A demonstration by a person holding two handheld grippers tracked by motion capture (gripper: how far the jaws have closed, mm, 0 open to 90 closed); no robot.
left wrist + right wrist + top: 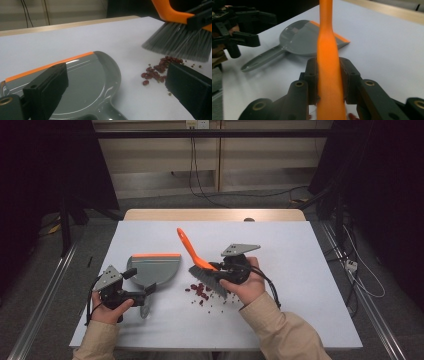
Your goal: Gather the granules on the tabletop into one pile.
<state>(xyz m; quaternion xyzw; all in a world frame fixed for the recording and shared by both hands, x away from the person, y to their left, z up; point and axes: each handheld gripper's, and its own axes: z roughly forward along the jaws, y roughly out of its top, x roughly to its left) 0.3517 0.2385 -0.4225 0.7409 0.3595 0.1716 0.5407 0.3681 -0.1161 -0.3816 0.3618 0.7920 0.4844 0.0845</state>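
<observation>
The right gripper (226,269) clamps the orange-handled brush (199,261), grey bristles above red beans (200,291); left gripper (145,291) open beside the dustpan (152,268).

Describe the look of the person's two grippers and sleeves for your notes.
Both the left gripper and the right gripper are black, each topped by a grey three-cornered plate and trailing a black cable. The sleeves are beige.

On the worktop (300,270) the dustpan (155,267) lies left of the beans (200,292); the brush (205,270) hangs just behind them.
</observation>
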